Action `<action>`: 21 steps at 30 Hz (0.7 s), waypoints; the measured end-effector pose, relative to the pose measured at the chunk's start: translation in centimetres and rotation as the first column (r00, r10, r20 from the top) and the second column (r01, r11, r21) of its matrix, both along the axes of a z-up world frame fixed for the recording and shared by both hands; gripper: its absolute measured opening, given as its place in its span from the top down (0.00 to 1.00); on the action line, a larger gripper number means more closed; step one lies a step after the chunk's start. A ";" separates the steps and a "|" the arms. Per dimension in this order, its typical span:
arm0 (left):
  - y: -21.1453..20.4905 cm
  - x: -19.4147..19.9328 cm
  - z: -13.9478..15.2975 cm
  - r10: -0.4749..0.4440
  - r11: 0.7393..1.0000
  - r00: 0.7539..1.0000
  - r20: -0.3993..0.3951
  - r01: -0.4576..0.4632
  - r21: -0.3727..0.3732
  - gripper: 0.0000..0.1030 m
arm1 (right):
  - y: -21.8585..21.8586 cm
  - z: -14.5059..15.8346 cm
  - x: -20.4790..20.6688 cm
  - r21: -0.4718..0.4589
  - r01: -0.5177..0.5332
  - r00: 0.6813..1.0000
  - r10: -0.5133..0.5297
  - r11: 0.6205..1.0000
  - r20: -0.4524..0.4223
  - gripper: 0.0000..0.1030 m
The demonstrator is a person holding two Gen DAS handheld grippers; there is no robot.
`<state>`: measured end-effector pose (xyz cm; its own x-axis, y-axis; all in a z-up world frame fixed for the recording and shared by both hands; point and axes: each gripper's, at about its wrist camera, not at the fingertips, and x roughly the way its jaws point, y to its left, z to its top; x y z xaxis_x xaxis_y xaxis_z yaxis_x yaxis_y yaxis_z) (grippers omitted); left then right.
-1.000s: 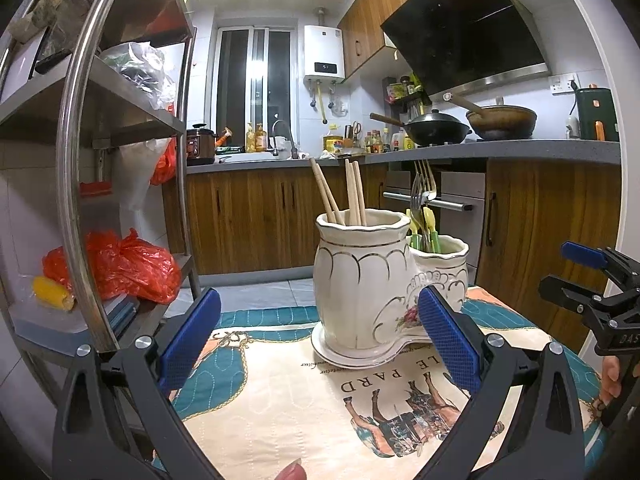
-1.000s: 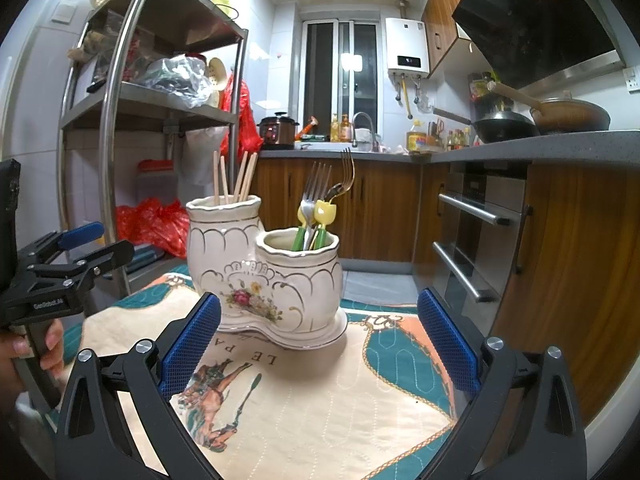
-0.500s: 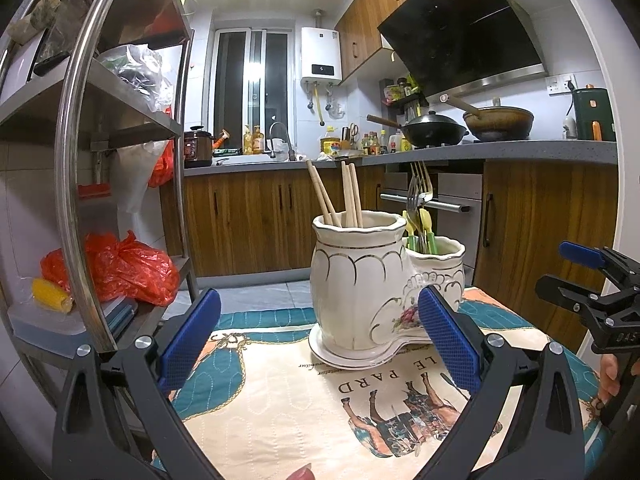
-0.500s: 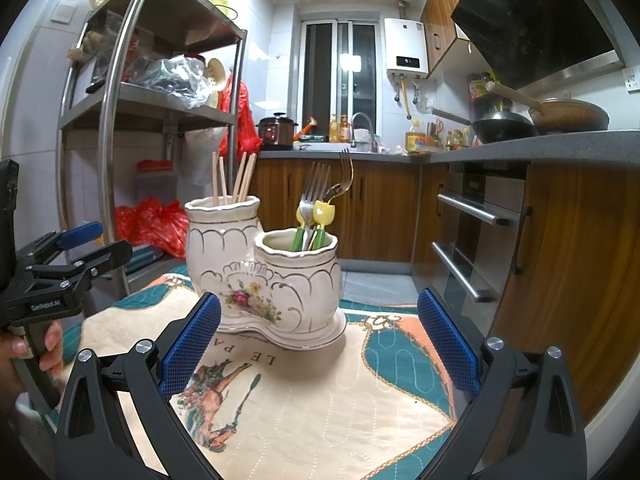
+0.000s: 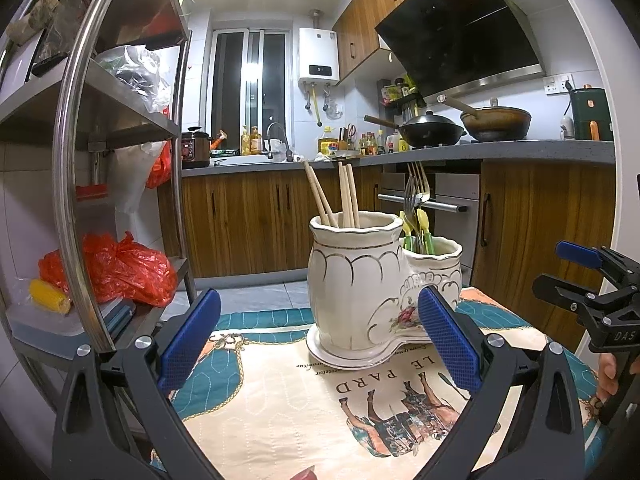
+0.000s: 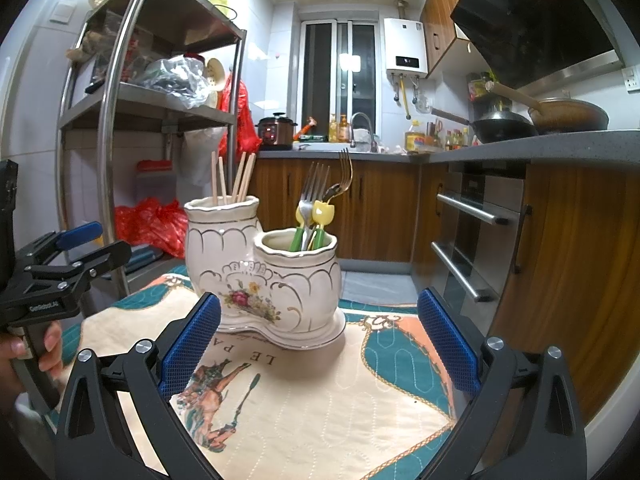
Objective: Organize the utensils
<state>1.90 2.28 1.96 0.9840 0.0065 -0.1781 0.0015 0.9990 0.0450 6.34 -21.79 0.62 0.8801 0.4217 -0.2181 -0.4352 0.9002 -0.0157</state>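
Tongs, left (image 5: 319,344) and right (image 6: 318,346), gape near holder (image 6: 264,272).

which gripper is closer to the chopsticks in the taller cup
Left. The left gripper faces the taller cup holding the chopsticks; the right gripper faces the shorter fork cup.

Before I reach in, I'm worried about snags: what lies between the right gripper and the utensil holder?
Only bare tablecloth between the right gripper and utensil holder, per the right wrist view.

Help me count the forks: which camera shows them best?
The right wrist view: the forks stand unblocked in the short pot, nearest that camera. In the left wrist view the forks sit behind the tall pot, bunched together against the oven.
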 end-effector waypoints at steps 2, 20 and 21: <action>0.1 0.1 0.0 0.000 1.000 1.000 -0.007 0.000 0.001 0.05 | 0.0 0.0 -0.1 0.000 -0.001 1.000 0.001 1.000 -0.002 0.05; -0.2 0.0 -0.2 0.000 1.000 1.000 0.008 0.000 0.003 0.05 | 0.1 0.0 -0.1 -0.002 0.013 1.000 -0.013 1.000 -0.006 0.05; -0.2 0.0 -0.2 -0.002 1.000 1.000 0.009 0.002 0.002 0.05 | 0.1 0.0 -0.1 -0.002 0.013 1.000 -0.013 1.000 -0.005 0.05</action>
